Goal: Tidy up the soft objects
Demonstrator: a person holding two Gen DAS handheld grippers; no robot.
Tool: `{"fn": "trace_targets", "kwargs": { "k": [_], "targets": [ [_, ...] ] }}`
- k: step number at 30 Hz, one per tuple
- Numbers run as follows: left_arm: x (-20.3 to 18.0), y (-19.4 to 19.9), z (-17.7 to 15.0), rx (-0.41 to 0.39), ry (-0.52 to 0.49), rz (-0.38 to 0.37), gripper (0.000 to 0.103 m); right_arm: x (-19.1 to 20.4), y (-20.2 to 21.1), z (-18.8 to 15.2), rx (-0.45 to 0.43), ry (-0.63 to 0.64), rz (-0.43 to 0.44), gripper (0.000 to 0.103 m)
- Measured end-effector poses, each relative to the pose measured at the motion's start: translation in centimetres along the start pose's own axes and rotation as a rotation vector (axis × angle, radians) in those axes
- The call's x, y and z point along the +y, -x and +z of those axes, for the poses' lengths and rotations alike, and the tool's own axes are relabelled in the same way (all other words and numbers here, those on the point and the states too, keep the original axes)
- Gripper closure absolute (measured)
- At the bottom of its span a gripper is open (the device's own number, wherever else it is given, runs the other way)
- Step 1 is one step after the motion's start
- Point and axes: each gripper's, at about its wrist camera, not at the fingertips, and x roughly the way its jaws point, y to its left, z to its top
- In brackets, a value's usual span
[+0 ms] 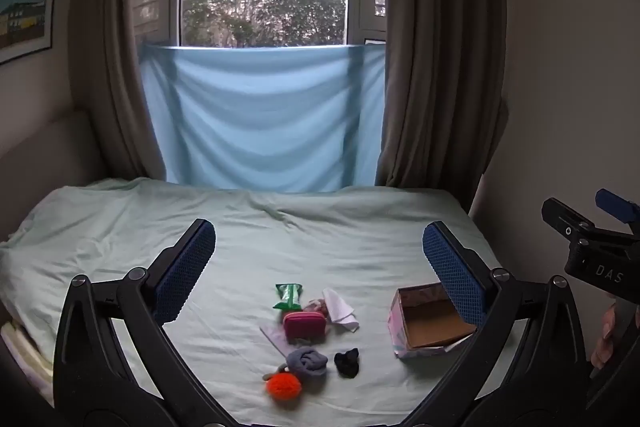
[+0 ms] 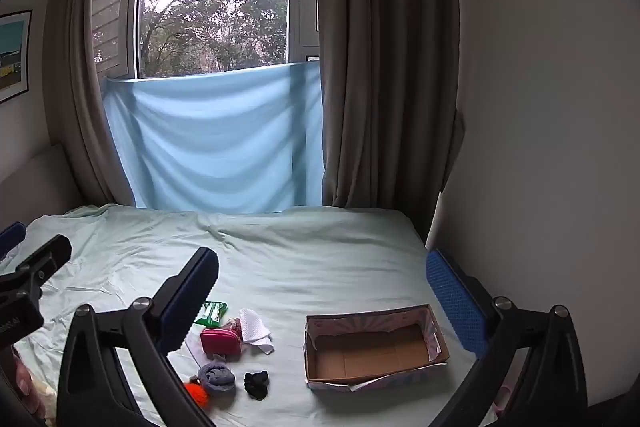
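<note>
Small soft things lie on a pale green bed sheet (image 1: 280,235): a green tissue pack (image 1: 289,295), a white cloth (image 1: 339,309), a pink pouch (image 1: 304,324), a grey rolled sock (image 1: 307,361), a black scrunchie (image 1: 347,363) and an orange pompom (image 1: 283,386). An open, empty cardboard box (image 1: 430,325) stands to their right, and shows in the right wrist view (image 2: 372,347). My left gripper (image 1: 320,263) is open and empty, held above the pile. My right gripper (image 2: 322,291) is open and empty, above the sheet between pile and box.
A light blue cloth (image 1: 260,115) hangs below the window, with brown curtains (image 1: 432,67) at both sides. A wall (image 2: 540,107) borders the bed on the right. A framed picture (image 1: 24,11) hangs at left.
</note>
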Motion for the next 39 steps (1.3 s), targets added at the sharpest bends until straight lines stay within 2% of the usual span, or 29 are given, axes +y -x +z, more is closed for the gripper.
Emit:
{"fn": "trace_targets", "kwargs": {
  "k": [2,4,8,39],
  "targets": [
    [-0.8,-0.4,0.3,-0.012,-0.018,0.009,0.000,0.1,0.1,0.0,-0.002,-0.005,0.002,0.000],
    [0.2,0.7,0.1,-0.046,0.009,-0.013,0.000,-0.7,-0.1,-0.2,-0.002,-0.013,0.003,0.000],
    [1.0,0.7,0.0,-0.053,0.019,-0.024,0.000,-0.6,0.3,-0.5,-0.006,-0.015,0.011,0.000],
    [1.1,0.3,0.3,-0.035,0.021,-0.016,0.000,0.6,-0.7,-0.4,0.001,-0.023,0.038,0.000]
  ]
}}
